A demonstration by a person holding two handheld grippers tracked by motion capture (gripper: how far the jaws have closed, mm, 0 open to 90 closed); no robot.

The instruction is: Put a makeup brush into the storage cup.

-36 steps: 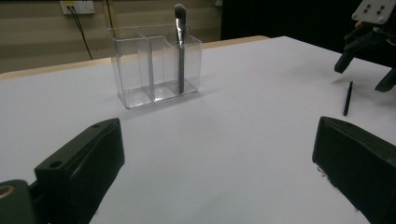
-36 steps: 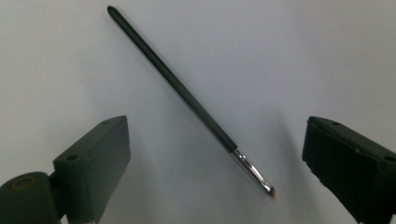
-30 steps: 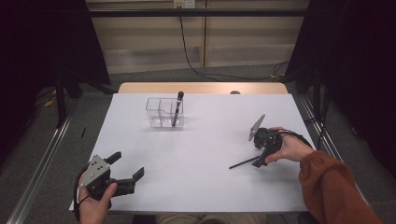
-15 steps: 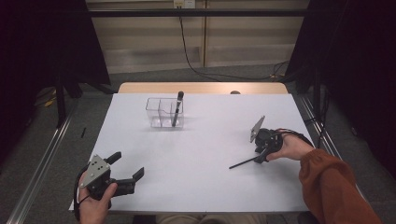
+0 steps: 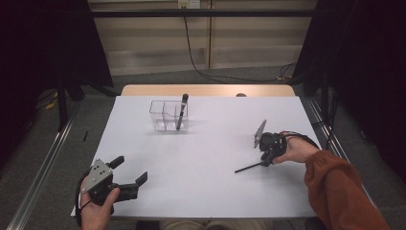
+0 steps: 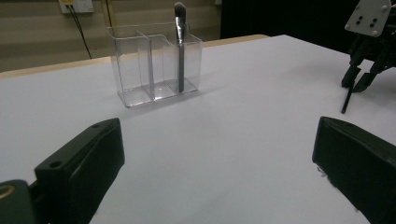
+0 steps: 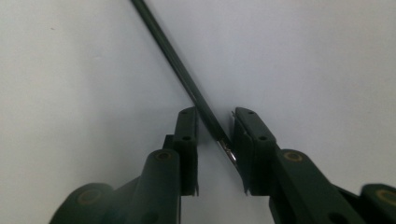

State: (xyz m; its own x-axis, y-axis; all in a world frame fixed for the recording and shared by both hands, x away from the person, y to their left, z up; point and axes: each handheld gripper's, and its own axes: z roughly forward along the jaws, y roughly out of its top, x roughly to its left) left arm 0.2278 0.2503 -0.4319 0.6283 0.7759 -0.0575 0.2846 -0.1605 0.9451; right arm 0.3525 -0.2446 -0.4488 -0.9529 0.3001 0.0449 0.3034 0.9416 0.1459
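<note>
A thin dark brush (image 5: 248,167) lies on the white table (image 5: 206,187) at the right. My right gripper (image 5: 265,161) points down over its near end. In the right gripper view the handle (image 7: 173,56) runs between the jaws of that gripper (image 7: 215,128), close to the right pad, with a gap on the left. These jaws have just been closing around the handle. A clear divided holder (image 5: 168,116) stands at the back with a second brush (image 5: 181,110) upright in it. My left gripper (image 5: 130,170) rests open near the front left edge, nothing between its jaws.
The left gripper view looks across the table to the holder (image 6: 154,65), the upright brush (image 6: 180,46) and the right gripper (image 6: 362,77) far right. A wooden strip (image 5: 206,90) borders the table's far edge. Cables lie on the floor behind.
The right gripper's jaws have drawn closer together around the lying brush's handle. Both hands have stayed where they were, and the brush has not moved.
</note>
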